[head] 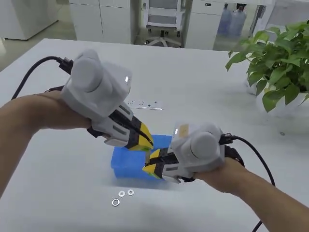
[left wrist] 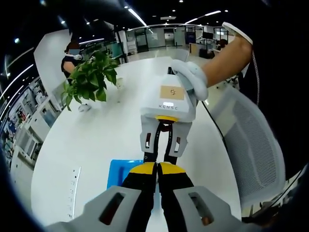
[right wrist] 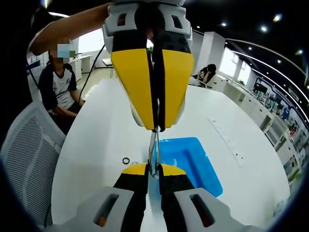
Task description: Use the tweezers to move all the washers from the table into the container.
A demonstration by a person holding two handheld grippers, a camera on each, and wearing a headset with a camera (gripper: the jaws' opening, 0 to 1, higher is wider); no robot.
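Thin metal tweezers (right wrist: pixel 154 147) span between the two grippers, tip to tip. My left gripper (head: pixel 144 141) reaches in from the upper left, its yellow jaws (right wrist: pixel 155 126) shut on one end. My right gripper (head: pixel 151 167) comes from the lower right and is shut (right wrist: pixel 153 170) on the other end. Both meet above the blue container (head: pixel 126 163), which also appears in the right gripper view (right wrist: pixel 190 159). Three small washers (head: pixel 121 195) lie on the white table just in front of the container; one washer (right wrist: pixel 126 160) lies left of it.
A narrow strip with small parts (head: pixel 145 105) lies on the table beyond the grippers. A potted plant (head: pixel 277 67) stands at the right edge. An office chair (head: pixel 163 19) is behind the table. A seated person (right wrist: pixel 58 82) is off to the side.
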